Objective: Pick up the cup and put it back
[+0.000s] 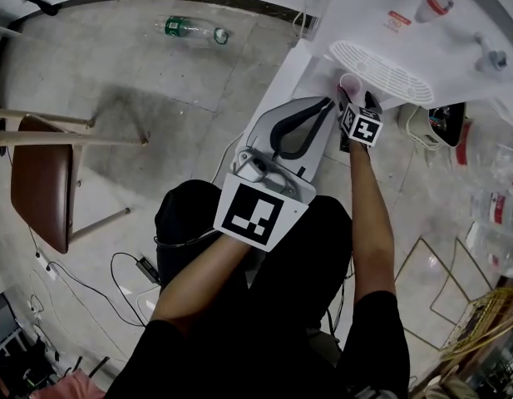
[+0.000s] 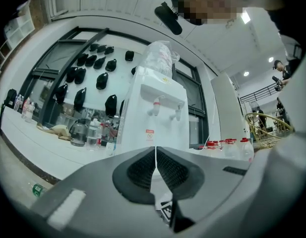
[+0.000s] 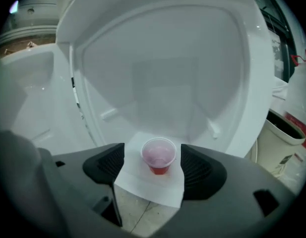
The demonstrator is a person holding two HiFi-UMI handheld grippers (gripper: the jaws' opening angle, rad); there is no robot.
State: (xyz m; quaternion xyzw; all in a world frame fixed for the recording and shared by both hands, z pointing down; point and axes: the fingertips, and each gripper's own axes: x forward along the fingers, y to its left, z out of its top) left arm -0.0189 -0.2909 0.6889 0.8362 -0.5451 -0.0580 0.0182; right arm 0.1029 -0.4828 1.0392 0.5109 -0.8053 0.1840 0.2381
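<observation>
We are holding the right gripper (image 3: pixel 153 166) with fingers spread, cup (image 3: pixel 158 155) between with gaps, at the counter (image 3: pixel 143 185) edge; the left gripper (image 2: pixel 155 170) is squeezing its fingers shut, empty.

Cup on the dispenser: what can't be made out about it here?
- Head view: cup tiny, lower part hidden by right gripper.
- Right gripper view: cup seen from above between open jaws; whether it holds liquid is unclear.
- Left gripper view: cup hidden behind the left gripper, whose shut jaws cover the dispenser lower down.

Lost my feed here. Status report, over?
Left hand-held gripper shut, empty. Right hand-held gripper open, straddling small red plastic cup. Cup upright on white ledge. Nothing blocking.
</observation>
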